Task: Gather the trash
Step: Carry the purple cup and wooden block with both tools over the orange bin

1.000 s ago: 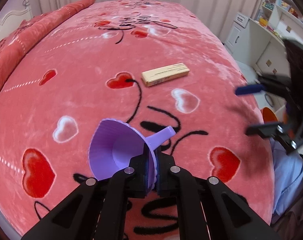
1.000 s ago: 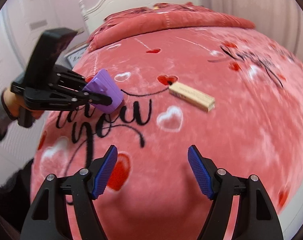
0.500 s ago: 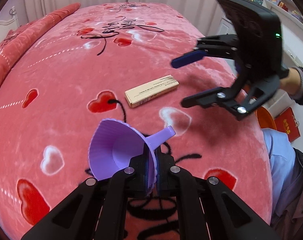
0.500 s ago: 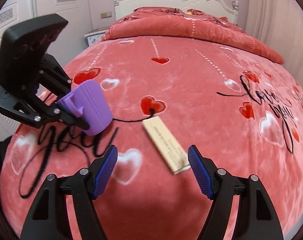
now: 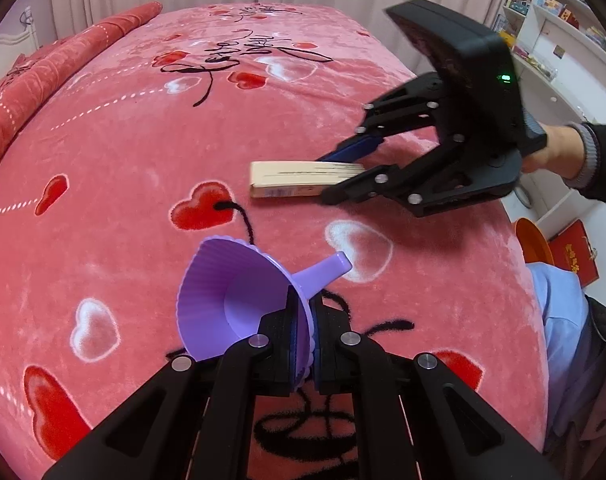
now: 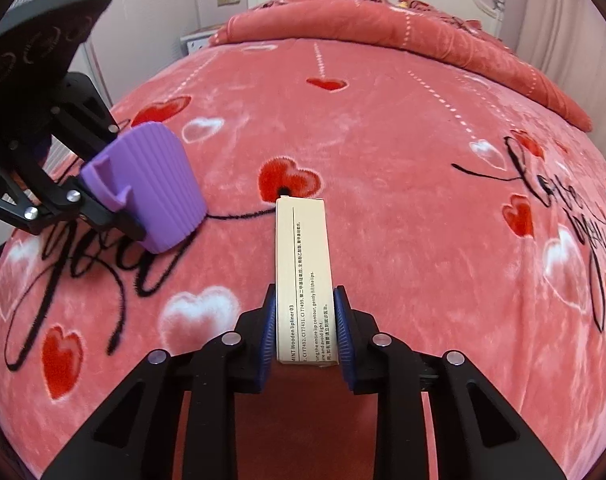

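The bed point(image 6: 383, 160), covered by a pink blanket with red and white hearts, serves as the reference surface.

Left gripper point(image 5: 303, 344): jaws fully closed on the rim of a purple ribbed cup point(image 5: 231, 296). The cup is held above the blanket near the foot end of the bed, open side facing the left wrist camera, with its handle point(image 5: 327, 270) pointing away from the gripper. In the right wrist view the same cup point(image 6: 159, 188) appears with its ribbed outer wall showing.

Right gripper point(image 6: 305, 328): blue pads point(image 6: 268, 332) pressed against both long sides of a cream cardboard box point(image 6: 303, 272), clamping its near end. The box lies on the blanket near the middle of the bed, its far end beside a red heart point(image 6: 289, 180). In the left wrist view the box point(image 5: 299, 178) lies flat, with the right gripper point(image 5: 343, 172) at one end and a hand point(image 5: 555, 152) behind it.
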`<action>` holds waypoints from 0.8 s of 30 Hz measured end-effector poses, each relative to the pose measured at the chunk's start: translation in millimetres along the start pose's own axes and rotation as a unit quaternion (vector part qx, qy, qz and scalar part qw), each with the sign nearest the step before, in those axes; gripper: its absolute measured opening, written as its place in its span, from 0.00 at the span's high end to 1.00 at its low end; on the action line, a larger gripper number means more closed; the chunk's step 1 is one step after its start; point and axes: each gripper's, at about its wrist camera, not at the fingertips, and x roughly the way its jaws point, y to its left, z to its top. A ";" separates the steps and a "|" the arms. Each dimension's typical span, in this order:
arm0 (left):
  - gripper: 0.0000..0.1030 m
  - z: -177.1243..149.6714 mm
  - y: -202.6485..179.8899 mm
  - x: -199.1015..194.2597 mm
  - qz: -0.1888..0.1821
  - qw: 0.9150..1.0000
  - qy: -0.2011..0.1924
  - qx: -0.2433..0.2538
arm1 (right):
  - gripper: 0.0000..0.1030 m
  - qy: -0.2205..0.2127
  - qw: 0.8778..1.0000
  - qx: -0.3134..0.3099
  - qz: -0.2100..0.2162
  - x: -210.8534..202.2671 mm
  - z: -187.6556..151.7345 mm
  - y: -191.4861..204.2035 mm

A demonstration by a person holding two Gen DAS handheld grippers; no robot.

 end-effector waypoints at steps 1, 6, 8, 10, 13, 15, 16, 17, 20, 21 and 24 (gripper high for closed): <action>0.93 -0.1 -1.6 -2.7 0.003 1.000 -0.003 -0.001 | 0.73 -0.004 1.000 0.009 0.002 -5.2 -2.1 1.9; 0.93 -4.7 -15.0 -17.2 0.002 1.000 -0.011 -0.009 | 0.73 -0.023 0.999 0.047 0.000 -38.7 -14.0 19.2; 0.93 -8.5 -25.0 -26.5 0.000 1.000 -0.014 -0.009 | 0.73 -0.030 0.998 0.062 0.000 -54.6 -21.0 28.8; 0.93 -11.7 -33.2 -34.9 0.001 1.000 -0.017 -0.011 | 0.73 -0.035 0.996 0.076 0.001 -70.2 -28.6 39.8; 0.93 -19.2 -53.5 -51.7 0.004 1.000 -0.021 -0.011 | 0.73 -0.040 0.995 0.087 0.004 -94.2 -42.2 62.4; 0.93 -24.1 -66.4 -61.7 0.004 1.000 -0.022 -0.009 | 0.73 -0.043 0.995 0.094 0.007 -111.0 -51.5 76.9; 0.93 -26.5 -72.6 -65.9 0.006 1.000 -0.023 -0.009 | 0.73 -0.047 0.994 0.095 0.006 -121.1 -56.7 85.4; 0.93 -29.8 -80.2 -70.7 0.006 1.000 -0.024 -0.010 | 0.73 -0.050 0.994 0.098 0.006 -129.6 -60.9 92.9; 0.93 -39.3 -103.3 -81.0 0.006 1.000 -0.023 -0.007 | 0.73 -0.057 0.992 0.110 0.008 -155.7 -76.8 115.5; 0.93 -42.9 -111.6 -84.4 0.005 1.000 -0.024 -0.006 | 0.73 -0.059 0.992 0.113 0.009 -165.4 -83.4 124.7; 0.93 -52.7 -136.7 -91.4 0.000 1.000 -0.025 -0.002 | 0.73 -0.062 0.991 0.122 0.008 -185.3 -100.0 146.7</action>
